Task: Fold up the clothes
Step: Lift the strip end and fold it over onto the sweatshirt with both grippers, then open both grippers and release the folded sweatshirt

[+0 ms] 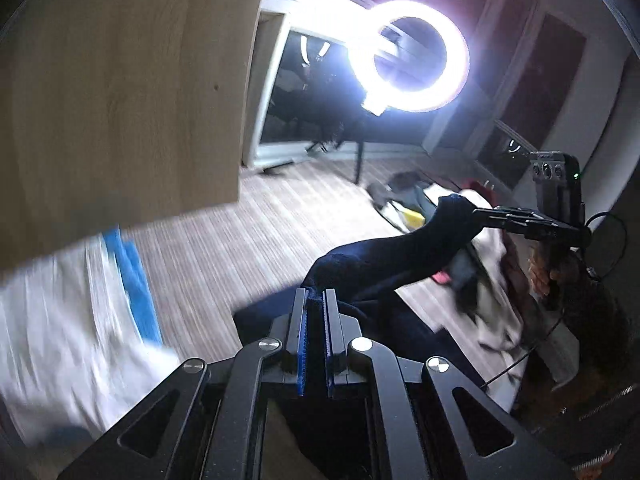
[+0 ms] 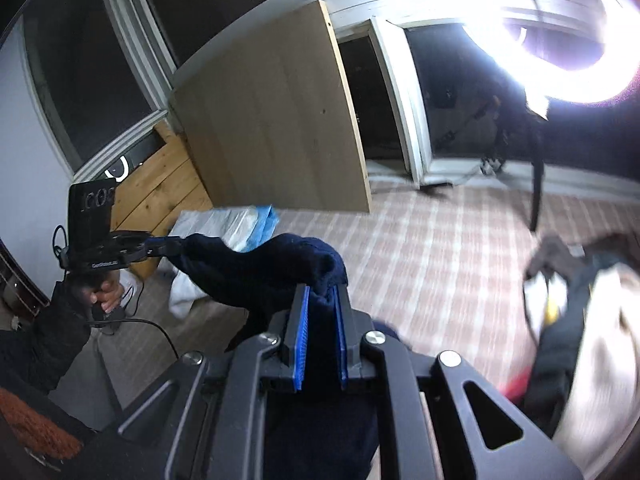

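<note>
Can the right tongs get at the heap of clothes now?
Probably not: the right tongs are shut on the navy garment, stretched to the left tongs. The heap lies unobstructed alongside.

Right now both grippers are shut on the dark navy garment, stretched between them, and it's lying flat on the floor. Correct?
Not quite. The left gripper and right gripper are both shut on the dark navy garment, stretched between them, but it hangs in the air above the floor, not flat on it. The right wrist view shows this.
</note>
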